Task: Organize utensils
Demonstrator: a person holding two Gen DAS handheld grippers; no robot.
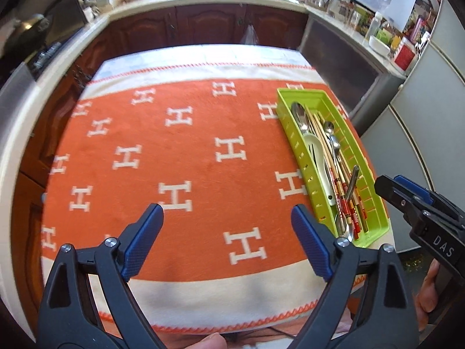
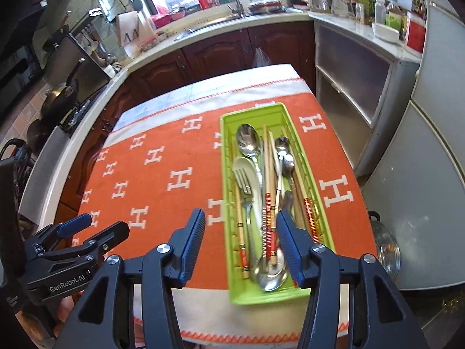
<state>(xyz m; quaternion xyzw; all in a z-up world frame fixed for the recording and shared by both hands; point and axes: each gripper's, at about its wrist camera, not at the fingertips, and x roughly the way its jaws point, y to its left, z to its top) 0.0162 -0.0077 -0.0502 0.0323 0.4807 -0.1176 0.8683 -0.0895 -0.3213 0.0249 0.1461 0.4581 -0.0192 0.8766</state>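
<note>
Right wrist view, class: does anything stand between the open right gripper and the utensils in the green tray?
Nothing visible does. The right gripper hangs open above the near end of the green plastic slotted tray, whose metal spoons, fork and chopsticks lie uncovered.

One green tray (image 2: 226,151) sits on one orange cloth (image 2: 162,192) over the worktop. In it lie three large metal spoons (image 2: 248,141), two small metal spoons (image 2: 281,143), one fork (image 2: 243,179) and one white plastic spoon (image 2: 253,174). Wooden chopsticks (image 2: 270,171) number at least five; overlap hides the exact count. Two tongs are in view.
</note>
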